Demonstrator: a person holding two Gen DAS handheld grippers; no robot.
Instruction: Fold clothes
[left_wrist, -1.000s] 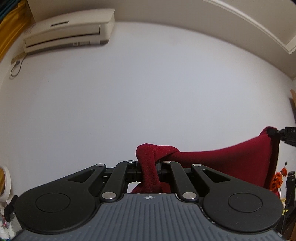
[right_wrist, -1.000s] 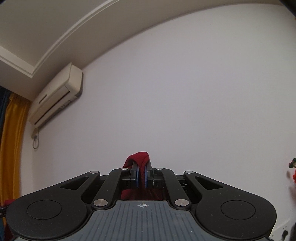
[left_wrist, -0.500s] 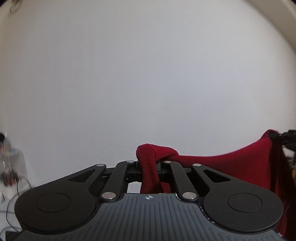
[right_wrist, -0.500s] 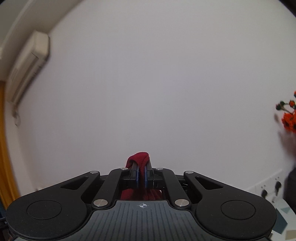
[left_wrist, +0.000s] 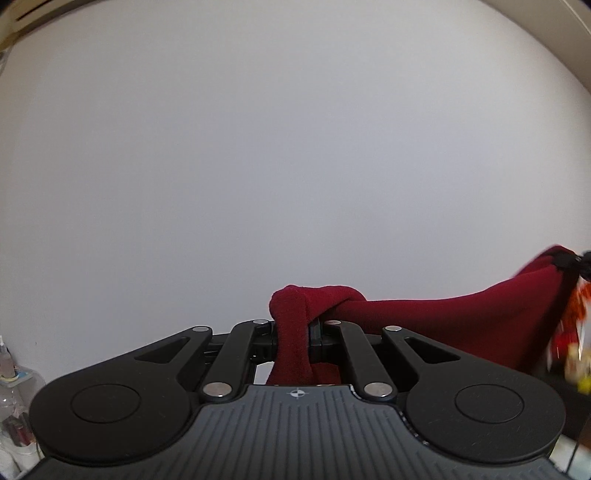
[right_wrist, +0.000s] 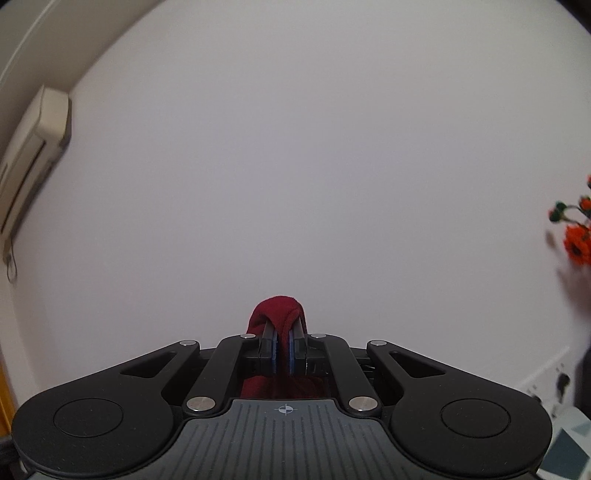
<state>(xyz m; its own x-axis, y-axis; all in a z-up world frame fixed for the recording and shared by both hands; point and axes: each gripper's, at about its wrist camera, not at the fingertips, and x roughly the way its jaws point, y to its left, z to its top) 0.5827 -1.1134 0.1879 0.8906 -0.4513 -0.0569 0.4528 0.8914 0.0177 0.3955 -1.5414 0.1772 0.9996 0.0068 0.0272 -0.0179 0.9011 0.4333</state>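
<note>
White wall (left_wrist: 295, 147) is filling both views. Red garment (left_wrist: 461, 325) is hanging in the air, stretching taut between the two grippers. Left gripper (left_wrist: 295, 332) is clamping one bunched corner; right gripper (right_wrist: 282, 350) is pinching the other. Orange flowers (right_wrist: 578, 240) are blurring at right edge.

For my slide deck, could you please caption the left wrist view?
Left gripper clamps a red garment stretched rightward before a white wall.
</note>
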